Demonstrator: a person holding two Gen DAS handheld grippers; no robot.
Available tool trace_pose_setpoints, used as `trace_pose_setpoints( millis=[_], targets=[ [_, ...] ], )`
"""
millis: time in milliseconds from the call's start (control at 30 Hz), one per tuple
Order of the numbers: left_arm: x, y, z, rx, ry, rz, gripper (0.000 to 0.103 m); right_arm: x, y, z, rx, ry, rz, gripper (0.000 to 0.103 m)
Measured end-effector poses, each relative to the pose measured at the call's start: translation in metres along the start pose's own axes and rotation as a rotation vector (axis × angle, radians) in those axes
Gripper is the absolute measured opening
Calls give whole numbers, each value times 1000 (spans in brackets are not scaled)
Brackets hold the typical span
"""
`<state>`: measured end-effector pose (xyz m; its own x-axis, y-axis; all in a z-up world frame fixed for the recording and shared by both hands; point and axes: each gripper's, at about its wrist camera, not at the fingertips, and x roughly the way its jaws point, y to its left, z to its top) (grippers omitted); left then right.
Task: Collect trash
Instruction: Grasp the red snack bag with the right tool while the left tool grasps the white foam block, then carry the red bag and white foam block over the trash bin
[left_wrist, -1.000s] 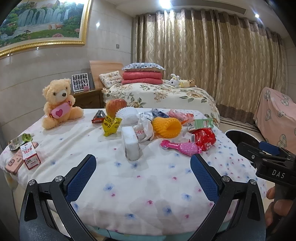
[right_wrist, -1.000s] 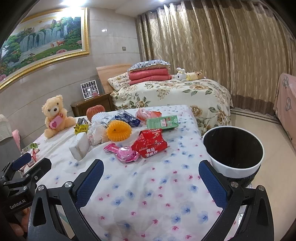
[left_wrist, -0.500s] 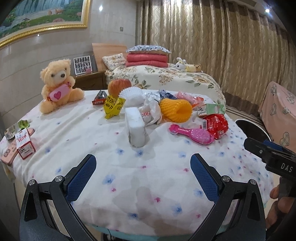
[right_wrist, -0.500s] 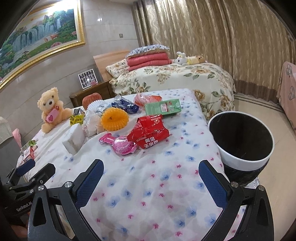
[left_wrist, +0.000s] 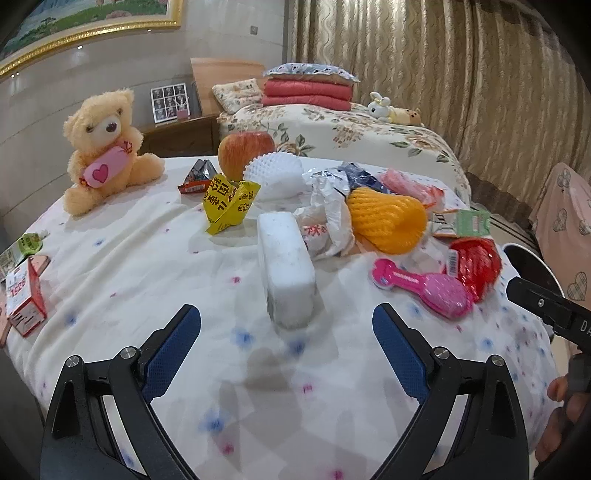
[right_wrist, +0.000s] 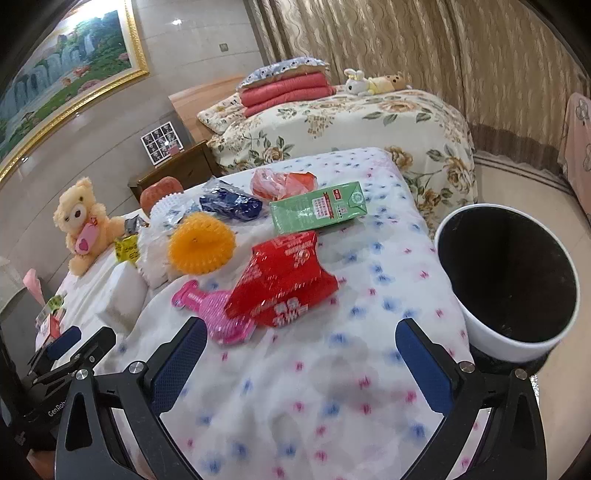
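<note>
Here the left gripper, jaws spread wide and empty, faces one white foam block just beyond its fingertips, long axis running near to far. The right gripper, likewise spread and empty, sits near one red wrapper; one bin stands right of the desk.

The tablecloth is soft matt cloth, lightly creased. On it a white foam block looks matt and faintly grainy, and the orange fruit sleeve is spongy foam netting. The red snack bag is glossy, crinkled plastic film (it catches the light), the green carton smooth printed card. The bin has a smooth white plastic wall. The teddy bear is fluffy plush.
</note>
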<state>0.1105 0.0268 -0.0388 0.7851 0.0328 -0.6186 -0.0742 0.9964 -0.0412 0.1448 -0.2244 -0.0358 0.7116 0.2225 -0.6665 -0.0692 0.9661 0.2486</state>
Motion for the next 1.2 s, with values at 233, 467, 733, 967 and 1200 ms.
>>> trace_pose_setpoints(
  millis=[233,467,733,967,1200],
  targets=[
    [20,-5,12,4,23,-1,88,29,-2,16,20,59,19,97],
    [42,-5,13,-7,99,-37,40,43,-7,14,58,102,68,35],
    [23,-2,3,-6,47,-39,28,32,-11,6,75,93,86,7],
    [-3,-18,-1,35,7,-100,28,15,-17,2,76,55,85,6],
    [-18,-56,-5,113,-8,-178,28,-6,-41,-4,108,22,52,6]
  ],
)
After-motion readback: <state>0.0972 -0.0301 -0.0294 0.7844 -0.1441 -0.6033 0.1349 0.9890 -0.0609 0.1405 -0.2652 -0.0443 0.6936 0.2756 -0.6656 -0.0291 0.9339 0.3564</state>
